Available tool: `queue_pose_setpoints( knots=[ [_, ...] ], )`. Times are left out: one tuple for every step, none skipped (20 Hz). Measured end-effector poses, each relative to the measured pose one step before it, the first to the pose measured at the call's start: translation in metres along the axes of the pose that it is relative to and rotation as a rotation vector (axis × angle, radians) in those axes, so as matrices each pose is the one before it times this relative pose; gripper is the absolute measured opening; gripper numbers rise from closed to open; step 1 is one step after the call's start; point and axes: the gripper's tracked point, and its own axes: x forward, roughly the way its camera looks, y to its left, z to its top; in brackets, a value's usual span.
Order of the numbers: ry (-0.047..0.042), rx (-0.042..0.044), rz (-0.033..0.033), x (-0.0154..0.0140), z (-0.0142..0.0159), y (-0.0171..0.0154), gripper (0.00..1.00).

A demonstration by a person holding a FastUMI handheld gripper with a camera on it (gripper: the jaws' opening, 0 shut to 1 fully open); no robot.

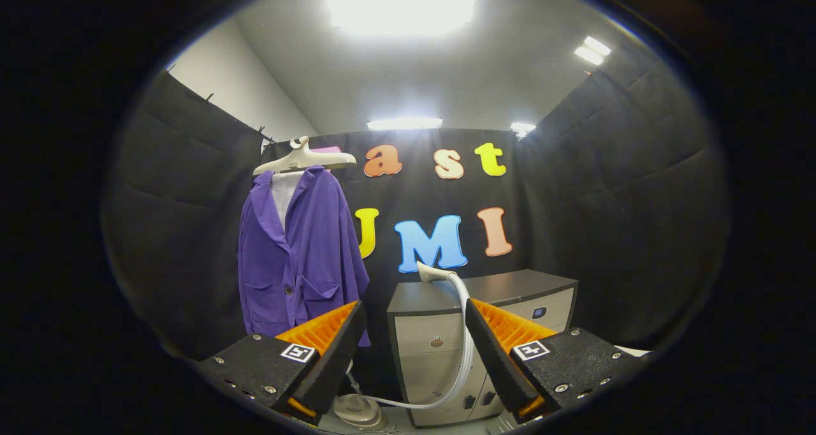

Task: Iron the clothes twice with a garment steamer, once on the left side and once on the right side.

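Ahead, in the gripper view, the gripper (414,339) is spread wide with nothing between its fingers. The purple jacket (299,256) hangs on a pale hanger (305,159) at about eleven o'clock beyond the fingers. The steamer head (433,273) rests atop a grey cabinet (446,352) at twelve o'clock, its hose (464,352) curving down to the base (358,411) on the floor.
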Motion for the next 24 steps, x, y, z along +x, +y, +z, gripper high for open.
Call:
queue_pose_setpoints(
  knots=[
    [0.00924,0.00850,0.00546,0.00226,-0.00145,0.00017,0.96],
    [0.01038,0.00754,0.00683,0.00213,-0.00160,0.00140,0.96],
    [0.00500,0.00466,0.00060,0.00056,0.00053,-0.00015,0.96],
    [-0.00036,-0.00008,0.00030,0.00121,0.00142,-0.00140,0.96],
    [-0.00658,-0.00340,-0.00088,0.00119,0.00243,-0.00071,0.96],
    [-0.00807,-0.00410,-0.00297,0.00221,0.00320,-0.00115,0.96],
    [-0.00905,-0.00051,-0.00156,0.00280,0.00247,-0.00151,0.96],
    [-0.00803,0.00342,0.00380,0.00377,0.00437,0.00038,0.96],
    [-0.00673,0.00117,0.00854,0.00565,0.00336,0.00031,0.96],
    [-0.00808,-0.00326,0.00462,0.00671,0.00627,-0.00168,0.96],
    [-0.01122,-0.00431,0.00068,0.00757,0.00559,-0.00555,0.96],
    [-0.01212,-0.00296,0.00537,0.00932,0.00704,-0.00405,0.96],
    [-0.01071,-0.00096,0.00774,0.01015,0.00605,-0.00304,0.96],
    [-0.00561,0.00100,0.00834,0.01116,0.00577,-0.00452,0.96],
    [-0.00722,0.00291,0.00744,0.01041,0.00429,-0.00635,0.96],
    [-0.00837,0.00682,0.00224,0.01160,0.00546,-0.00641,0.96],
    [-0.00700,0.00846,0.00547,0.01111,0.00412,-0.00689,0.96],
    [-0.00425,0.00843,0.00632,0.01262,0.00313,-0.00649,0.96],
    [-0.00169,0.00693,0.00446,0.01356,0.00195,-0.00685,0.96],
    [0.00502,0.00652,0.00576,0.01382,0.00084,-0.00676,0.96],
    [0.00311,0.00714,0.01067,0.01477,0.00181,-0.00567,0.96],
    [0.00179,0.00774,0.00539,0.01403,0.00316,-0.00539,0.95],
    [0.00383,0.00463,0.00205,0.01362,0.00215,-0.00673,0.95],
    [0.00019,0.00360,0.00496,0.01372,0.00477,-0.00580,0.95]
  ],
)
